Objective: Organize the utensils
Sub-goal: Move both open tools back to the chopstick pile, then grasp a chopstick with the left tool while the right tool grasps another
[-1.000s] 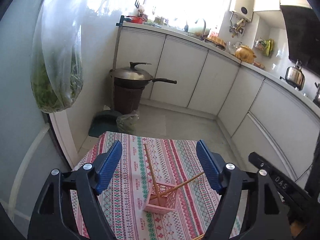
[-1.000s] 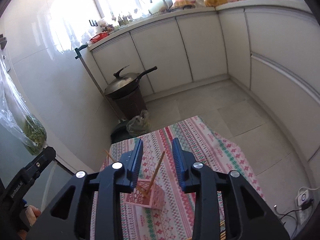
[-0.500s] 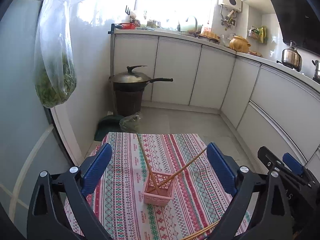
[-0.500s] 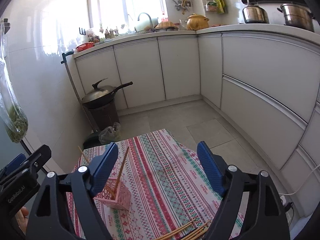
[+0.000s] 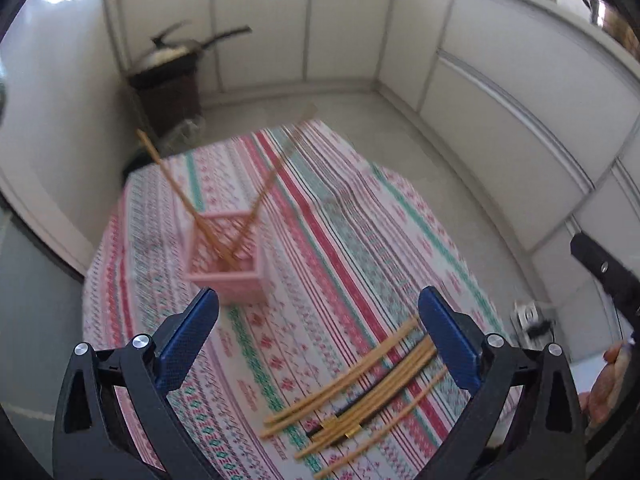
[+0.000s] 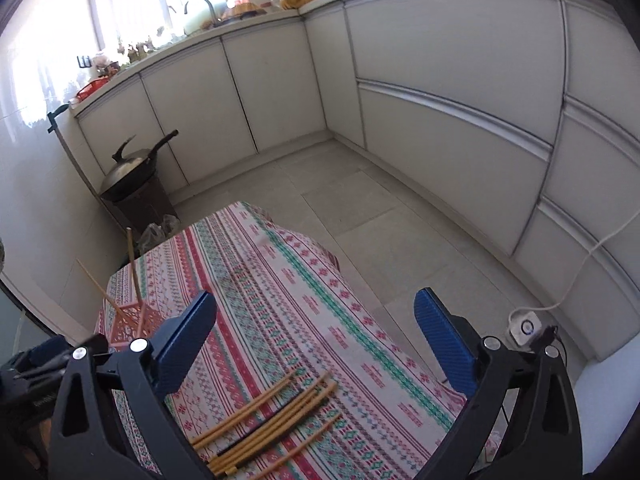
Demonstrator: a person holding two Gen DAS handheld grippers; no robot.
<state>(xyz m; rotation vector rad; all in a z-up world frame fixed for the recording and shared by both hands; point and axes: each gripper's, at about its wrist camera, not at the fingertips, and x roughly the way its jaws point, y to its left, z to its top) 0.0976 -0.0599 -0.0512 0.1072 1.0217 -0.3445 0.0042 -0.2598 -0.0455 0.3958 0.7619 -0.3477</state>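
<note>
The left wrist view alone shows the inside of the pink basket point(image 5: 226, 258), with two chopsticks point(image 5: 224, 216) leaning in it; the right wrist view alone shows the sink counter point(image 6: 224, 28). Compared with a second ago, both grippers tilt further down and their jaws have just been opening, with nothing between them. The left gripper point(image 5: 318, 314) and right gripper point(image 6: 316, 320) stand fully spread. Loose chopsticks point(image 5: 360, 396) lie on the tablecloth point(image 5: 340, 240), nearer the grippers than the basket.
</note>
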